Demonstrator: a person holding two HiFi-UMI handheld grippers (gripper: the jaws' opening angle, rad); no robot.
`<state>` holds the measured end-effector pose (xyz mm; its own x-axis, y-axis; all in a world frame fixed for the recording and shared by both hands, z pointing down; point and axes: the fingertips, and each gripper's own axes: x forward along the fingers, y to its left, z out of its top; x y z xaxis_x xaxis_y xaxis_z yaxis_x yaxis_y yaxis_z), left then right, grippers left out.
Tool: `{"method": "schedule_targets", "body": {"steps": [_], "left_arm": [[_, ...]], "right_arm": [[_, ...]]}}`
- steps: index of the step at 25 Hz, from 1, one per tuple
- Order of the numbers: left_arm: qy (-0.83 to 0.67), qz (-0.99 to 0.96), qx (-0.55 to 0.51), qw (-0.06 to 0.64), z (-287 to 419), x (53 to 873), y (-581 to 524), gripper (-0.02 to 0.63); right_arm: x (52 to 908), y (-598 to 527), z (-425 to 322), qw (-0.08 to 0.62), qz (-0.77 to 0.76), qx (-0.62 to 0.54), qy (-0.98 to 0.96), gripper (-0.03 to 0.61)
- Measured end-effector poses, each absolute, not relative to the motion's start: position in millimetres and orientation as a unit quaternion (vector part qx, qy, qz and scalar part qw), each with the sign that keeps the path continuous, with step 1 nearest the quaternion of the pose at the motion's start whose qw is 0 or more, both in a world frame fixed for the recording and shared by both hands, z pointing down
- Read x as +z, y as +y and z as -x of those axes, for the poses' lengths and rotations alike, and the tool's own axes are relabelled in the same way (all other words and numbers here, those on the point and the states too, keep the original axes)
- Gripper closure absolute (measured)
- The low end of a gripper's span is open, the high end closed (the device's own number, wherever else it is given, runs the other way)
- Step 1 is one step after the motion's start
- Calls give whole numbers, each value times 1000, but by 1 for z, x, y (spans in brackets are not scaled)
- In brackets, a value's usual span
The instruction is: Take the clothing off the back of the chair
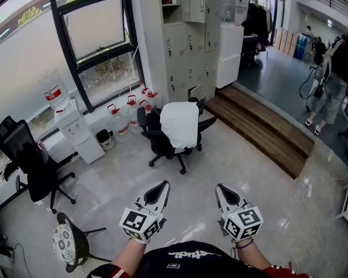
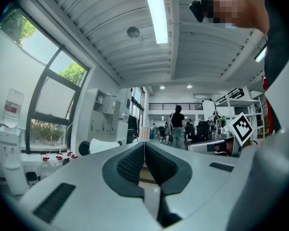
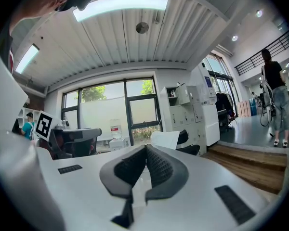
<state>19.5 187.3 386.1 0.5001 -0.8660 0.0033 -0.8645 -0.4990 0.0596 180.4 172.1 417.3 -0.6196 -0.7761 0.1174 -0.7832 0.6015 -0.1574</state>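
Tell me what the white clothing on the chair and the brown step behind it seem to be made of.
The white clothing: probably thin cloth, matte; it hangs limp over the back of the chair. The brown step: wood or wood-look boards, slightly glossy; long plank lines show.

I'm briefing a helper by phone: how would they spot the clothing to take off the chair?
Find the tall grey lockers by the window. Before them stands a black office chair with a white garment draped over its back. The office chair at far left shows nothing white.
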Motion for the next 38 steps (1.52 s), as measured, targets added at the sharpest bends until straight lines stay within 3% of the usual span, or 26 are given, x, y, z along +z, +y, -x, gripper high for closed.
{"method": "schedule_targets", "body": {"steps": [22, 38], "left_arm": [[-516, -856, 14, 14, -83, 394, 178, 588], [-497, -867, -2, 37, -37, 412, 64, 588]], "right_arm": [[446, 152, -238, 12, -405, 117, -907, 565], [457, 50, -198, 44, -428, 123, -894, 565]]}}
